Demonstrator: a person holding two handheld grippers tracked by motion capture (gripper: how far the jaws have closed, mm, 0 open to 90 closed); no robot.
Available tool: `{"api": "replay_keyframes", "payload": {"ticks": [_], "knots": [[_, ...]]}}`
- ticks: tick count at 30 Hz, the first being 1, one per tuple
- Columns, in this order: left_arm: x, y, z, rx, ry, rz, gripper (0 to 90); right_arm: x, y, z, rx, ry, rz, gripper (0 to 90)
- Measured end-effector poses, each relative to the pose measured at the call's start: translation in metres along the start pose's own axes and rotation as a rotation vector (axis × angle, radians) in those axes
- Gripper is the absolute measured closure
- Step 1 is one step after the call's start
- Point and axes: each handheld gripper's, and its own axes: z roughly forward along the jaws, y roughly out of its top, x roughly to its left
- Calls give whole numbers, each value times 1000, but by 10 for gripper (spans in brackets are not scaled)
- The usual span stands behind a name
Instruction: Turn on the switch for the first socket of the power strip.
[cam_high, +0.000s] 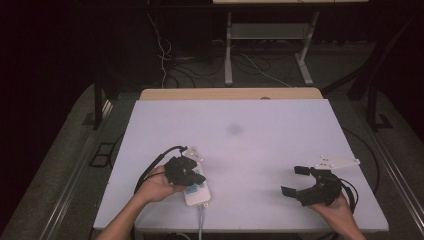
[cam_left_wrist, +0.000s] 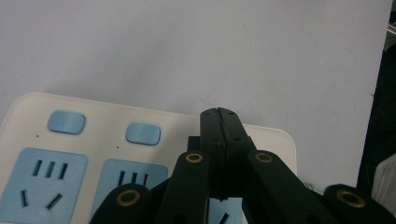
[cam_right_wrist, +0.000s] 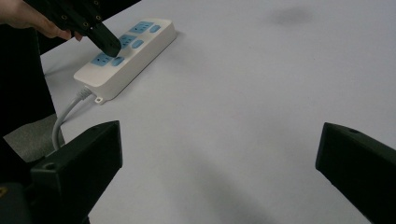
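Your high view: dim room, dark surround; table (cam_high: 280, 150) evenly lit from above, soft shadows, faint grey smudge near its far edge. Gripper views: close jaws blurred, w/ no glare.

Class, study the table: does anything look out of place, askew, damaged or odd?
One oddity: a dark smudge marks the white table toward its far middle. The power strip lies flat and intact beneath the left gripper.

Power strip (cam_high: 197, 192) lies on the worktop (cam_high: 260, 130) near its front-left edge, cord running off the near side. Left tool (cam_high: 199, 177) sits directly over the strip. Right tool (cam_high: 295, 180) hangs well apart, above the worktop's front-right area.
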Motion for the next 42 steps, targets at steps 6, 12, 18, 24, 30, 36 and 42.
{"api": "replay_keyframes", "payload": {"ticks": [6,12,18,24,30,36,42], "knots": [[1,-2,0,-11,-13,-12,890,0,0,1,2,-1,-1,2],[4,-4,2,-18,-37,-28,893,0,0,0,0,-1,1,2],[6,-6,3,-27,-48,-39,894,0,0,0,-1,0,-1,2],[8,-10,3,-45,-61,-69,896,0,0,0,-1,0,-1,2],[9,-13,4,-61,-69,-103,899,0,0,-1,-8,-2,0,2],[7,-13,4,-60,-57,-103,899,1,1,-2,-9,-4,-3,2],[6,-12,4,-56,-48,-93,898,0,1,-2,-8,-4,-2,2]]}}
